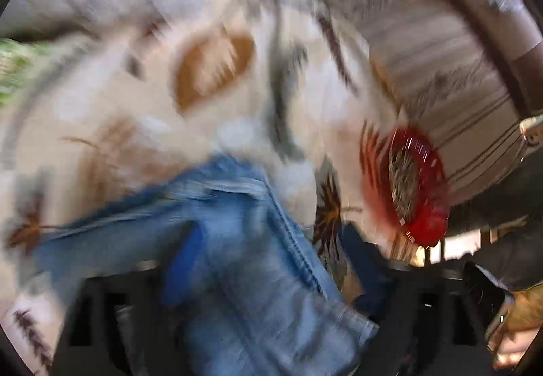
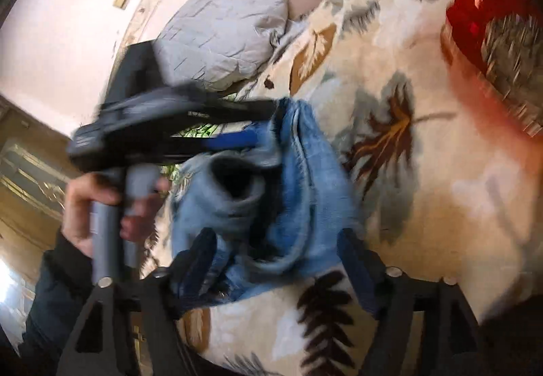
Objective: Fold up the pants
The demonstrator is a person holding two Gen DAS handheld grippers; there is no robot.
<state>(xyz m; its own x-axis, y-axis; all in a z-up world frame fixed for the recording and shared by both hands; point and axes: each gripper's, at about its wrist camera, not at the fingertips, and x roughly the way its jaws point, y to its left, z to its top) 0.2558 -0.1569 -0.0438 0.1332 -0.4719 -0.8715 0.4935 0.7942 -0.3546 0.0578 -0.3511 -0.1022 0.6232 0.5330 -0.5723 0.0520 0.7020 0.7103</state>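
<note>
The light blue denim pants (image 2: 292,192) are lying bunched on a cream bedspread (image 2: 424,206) printed with brown and grey leaves. In the right wrist view the heap is sitting near the camera, its dark opening facing up.

The right gripper (image 2: 278,260) is pointing down at the near edge of the heap with its 2 blue fingers (image 2: 353,260) standing well apart; denim is lying between them, and the pads are not pressing on it.

To the left in that view, a hand (image 2: 88,206) in a dark sleeve is holding the grey handle of the left gripper (image 2: 258,135), whose blue tips are reaching into the far left part of the heap.

The left wrist view is badly blurred: the left gripper's 2 fingers (image 1: 188,257) are showing wide apart, with a seamed strip of denim (image 1: 258,240) running between them.

A red basket (image 2: 475,23) is sitting on the bedspread at the far right, and a grey pillow (image 2: 230,26) is lying at the far left.
</note>
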